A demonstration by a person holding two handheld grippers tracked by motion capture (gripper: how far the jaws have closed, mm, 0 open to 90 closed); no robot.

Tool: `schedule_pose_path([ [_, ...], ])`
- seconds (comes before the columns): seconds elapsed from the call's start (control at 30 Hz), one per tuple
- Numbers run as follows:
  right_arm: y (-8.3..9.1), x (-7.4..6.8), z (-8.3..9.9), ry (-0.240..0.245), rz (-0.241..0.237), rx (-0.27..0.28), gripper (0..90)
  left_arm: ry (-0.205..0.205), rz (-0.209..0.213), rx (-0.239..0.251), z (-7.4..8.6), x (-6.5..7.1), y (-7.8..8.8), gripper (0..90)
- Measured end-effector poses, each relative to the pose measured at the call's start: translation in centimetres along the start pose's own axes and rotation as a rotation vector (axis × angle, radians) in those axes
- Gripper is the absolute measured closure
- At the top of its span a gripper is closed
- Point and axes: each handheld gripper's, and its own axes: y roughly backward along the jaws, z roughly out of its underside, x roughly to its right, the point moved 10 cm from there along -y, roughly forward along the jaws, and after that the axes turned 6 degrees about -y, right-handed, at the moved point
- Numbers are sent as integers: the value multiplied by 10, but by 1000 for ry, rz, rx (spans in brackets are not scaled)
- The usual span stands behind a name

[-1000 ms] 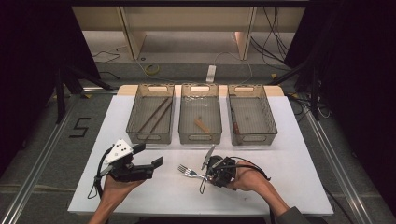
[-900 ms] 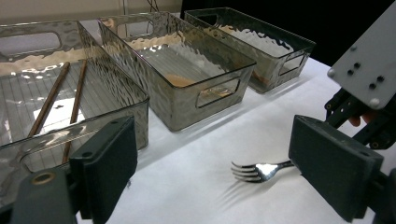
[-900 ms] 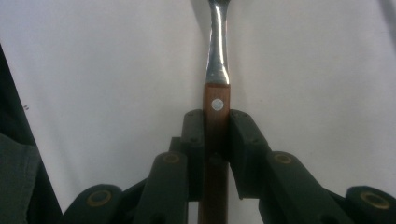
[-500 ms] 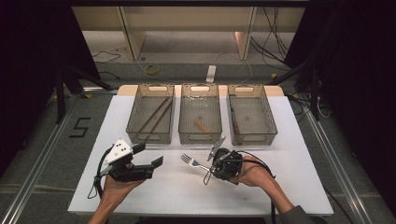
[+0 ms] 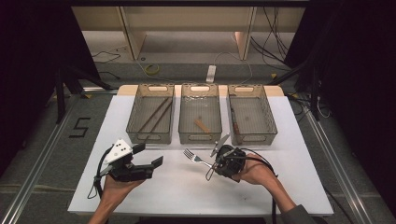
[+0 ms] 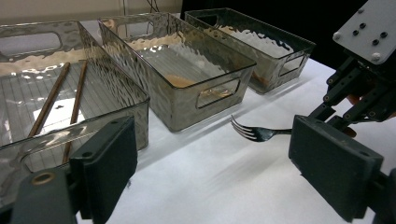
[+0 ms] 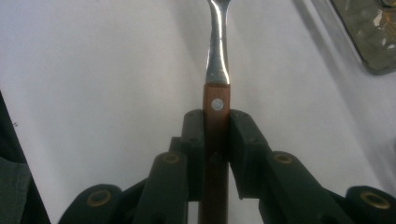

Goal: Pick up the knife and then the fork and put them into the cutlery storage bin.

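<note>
A fork [image 5: 197, 159] with a wooden handle and metal tines is held level just above the white table [image 5: 187, 191], tines pointing left. My right gripper [image 5: 215, 162] is shut on its handle. In the right gripper view the pads [image 7: 240, 135] clamp the brown handle and the fork's metal neck [image 7: 218, 56] runs up out of frame, with my right gripper [image 7: 216, 135] closed around it. My left gripper [image 5: 148, 155] is open and empty at the front left. In the left gripper view the fork [image 6: 259, 134] hangs between my left gripper's [image 6: 219, 177] wide-apart jaws, farther off, with the right gripper [image 6: 364, 93] behind it.
Three clear bins stand side by side at the back of the table. The left bin [image 5: 150, 138] holds two chopsticks [image 5: 154, 114], the middle bin [image 5: 200, 139] a small wooden piece [image 5: 201, 125], the right bin [image 5: 254, 138] a dark-handled utensil [image 5: 235, 123].
The right gripper has lifted the fork and carried it a little away from the person, toward the bins. The left gripper has stayed where it was.
</note>
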Motion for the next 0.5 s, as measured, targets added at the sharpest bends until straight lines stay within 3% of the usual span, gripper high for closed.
schedule_pose_path([
  [0.5,9,10,-1,-34,10,41,775,3,1,1,0,0,0,150],
])
